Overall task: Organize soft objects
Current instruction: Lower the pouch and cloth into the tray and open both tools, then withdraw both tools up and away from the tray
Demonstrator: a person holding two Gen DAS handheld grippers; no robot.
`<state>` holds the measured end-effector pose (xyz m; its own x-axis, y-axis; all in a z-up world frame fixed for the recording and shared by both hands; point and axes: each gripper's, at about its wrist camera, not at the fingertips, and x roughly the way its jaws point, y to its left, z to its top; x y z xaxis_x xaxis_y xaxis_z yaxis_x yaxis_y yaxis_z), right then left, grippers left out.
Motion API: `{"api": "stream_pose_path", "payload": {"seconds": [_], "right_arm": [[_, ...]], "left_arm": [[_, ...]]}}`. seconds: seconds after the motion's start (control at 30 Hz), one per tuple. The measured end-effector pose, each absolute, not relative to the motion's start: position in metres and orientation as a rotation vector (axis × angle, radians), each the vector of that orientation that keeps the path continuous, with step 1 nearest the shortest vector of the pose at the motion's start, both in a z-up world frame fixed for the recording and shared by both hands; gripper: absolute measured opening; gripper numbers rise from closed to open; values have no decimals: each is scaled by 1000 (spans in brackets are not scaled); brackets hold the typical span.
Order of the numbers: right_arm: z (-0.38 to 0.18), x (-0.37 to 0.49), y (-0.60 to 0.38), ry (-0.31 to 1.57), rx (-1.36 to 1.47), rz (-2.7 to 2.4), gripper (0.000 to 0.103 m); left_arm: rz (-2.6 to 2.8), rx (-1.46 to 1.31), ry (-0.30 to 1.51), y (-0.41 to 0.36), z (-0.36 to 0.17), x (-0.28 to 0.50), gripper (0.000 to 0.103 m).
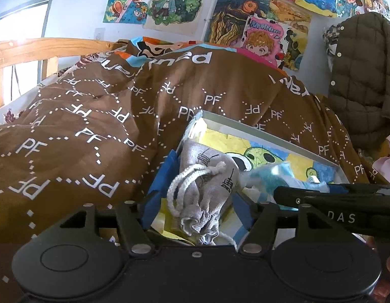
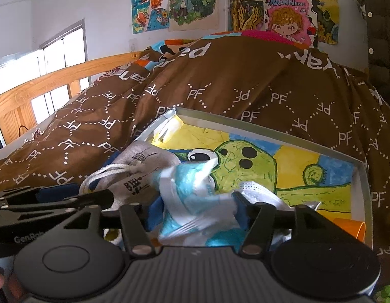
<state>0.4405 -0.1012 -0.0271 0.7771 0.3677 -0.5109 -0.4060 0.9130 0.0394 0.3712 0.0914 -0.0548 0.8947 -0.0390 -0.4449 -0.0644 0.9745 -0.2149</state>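
Note:
A grey drawstring pouch [image 1: 207, 176] lies at the near left end of a shallow white box [image 1: 270, 130] lined with a green-and-yellow drawing. My left gripper [image 1: 203, 176] stands open, its blue fingers [image 1: 159, 184] on either side of the pouch without squeezing it. In the right wrist view a blue-and-white soft cloth [image 2: 192, 202], blurred, sits between the open fingers of my right gripper [image 2: 195, 202] over the box [image 2: 270, 129]. The pouch [image 2: 144, 166] lies to its left, and a white face mask [image 2: 255, 192] lies to its right. Each gripper's black body shows at the edge of the other view.
The box rests on a bed under a brown duvet [image 1: 94, 116] printed with "PF". A wooden bed rail [image 2: 43, 85] and a window stand at the left. An olive quilted jacket [image 1: 361, 75] hangs at the right. An orange cup [image 2: 354, 229] sits in the box's near right corner.

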Motion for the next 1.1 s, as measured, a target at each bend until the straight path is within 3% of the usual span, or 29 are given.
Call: {"api": "stream_pose_path", "payload": {"seconds": [0.33,1.1], "right_arm": [[-13,428,-110,490,-67,417,82],[31,362,-155,349,24,358,103]], "left_arm": [[33,-240,418,94,-44,355,85],[79,-275,301,91,1,298,102]]}}
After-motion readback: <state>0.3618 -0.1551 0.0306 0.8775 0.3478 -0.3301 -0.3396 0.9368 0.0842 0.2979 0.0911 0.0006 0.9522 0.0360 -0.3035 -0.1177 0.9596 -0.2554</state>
